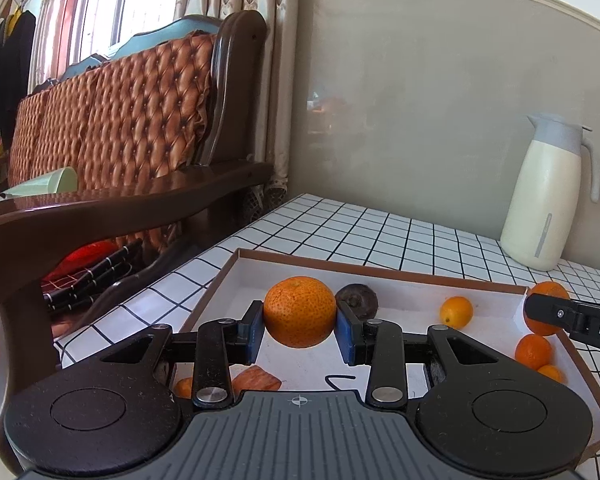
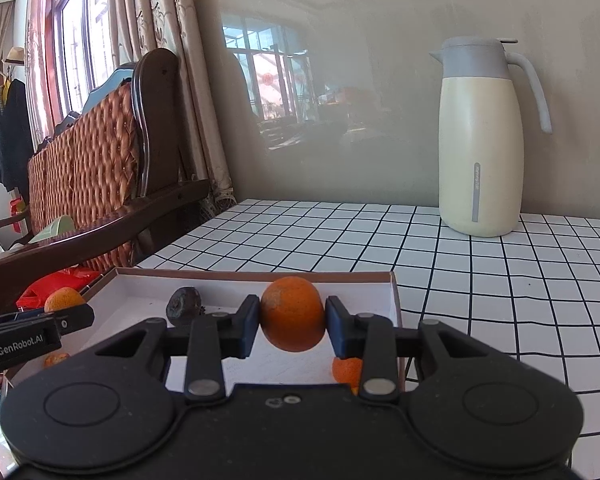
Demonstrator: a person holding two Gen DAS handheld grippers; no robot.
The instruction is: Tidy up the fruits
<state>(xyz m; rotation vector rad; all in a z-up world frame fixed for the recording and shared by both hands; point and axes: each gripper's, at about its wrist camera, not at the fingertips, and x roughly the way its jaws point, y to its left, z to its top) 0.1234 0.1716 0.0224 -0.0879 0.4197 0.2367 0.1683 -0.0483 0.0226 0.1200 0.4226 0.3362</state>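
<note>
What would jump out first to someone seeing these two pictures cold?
Most striking: each gripper holds an orange above the shallow box, the left gripper clamping the big orange and the right gripper clamping the other orange. Behind, a cream thermos jug stands on the checked tablecloth by the wall.

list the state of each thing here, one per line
left hand-held gripper: shut on a mandarin, held above the tray
right hand-held gripper: shut on an orange, held above the tray
tray: open, holds loose fruit
dark fruit: lying in the tray
jug: upright, lid on
</note>
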